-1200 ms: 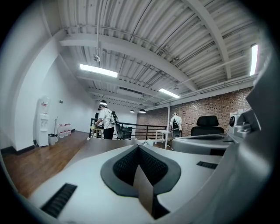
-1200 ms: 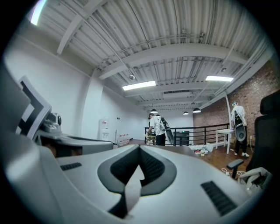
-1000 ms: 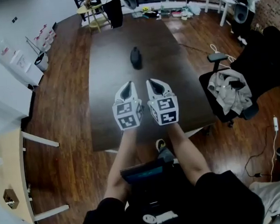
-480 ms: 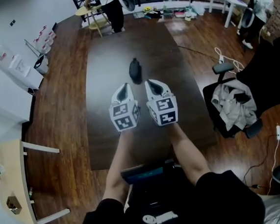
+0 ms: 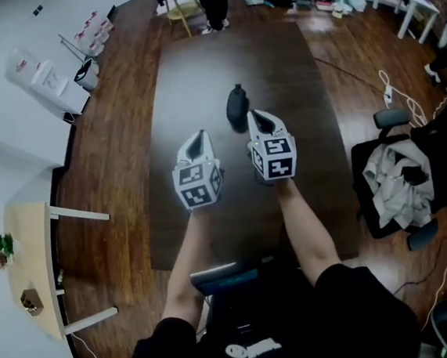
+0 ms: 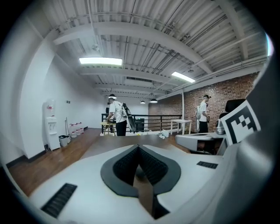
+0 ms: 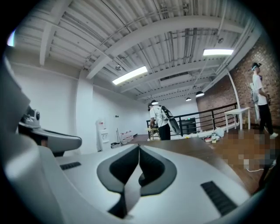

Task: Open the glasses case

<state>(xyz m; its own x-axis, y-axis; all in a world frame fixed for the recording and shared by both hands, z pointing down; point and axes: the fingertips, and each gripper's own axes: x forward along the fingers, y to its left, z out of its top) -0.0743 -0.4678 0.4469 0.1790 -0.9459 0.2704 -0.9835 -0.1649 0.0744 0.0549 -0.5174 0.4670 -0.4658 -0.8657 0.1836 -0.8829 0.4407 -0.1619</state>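
Note:
The glasses case [image 5: 236,105] is a dark oblong, closed, lying on the long dark table [image 5: 190,75] past its middle. My right gripper [image 5: 254,116] reaches out with its tips just right of the case's near end. Its jaws meet at the tips and are starting to open, with nothing between them. My left gripper [image 5: 199,137] is shut and empty, further back and to the left of the case. In the left gripper view the left gripper [image 6: 139,147] hides most of the table, and so does the right gripper [image 7: 139,147] in the right gripper view.
A person [image 5: 213,0] stands by a small table beyond the far end. An office chair [image 5: 397,185] draped with clothes is at the right. A water dispenser [image 5: 34,74] stands by the left wall, and a light side table [image 5: 28,256] is nearer on the left.
Both grippers have moved forward over the table toward the case. The right one went further and now lies beside the case. The head view has shifted forward too.

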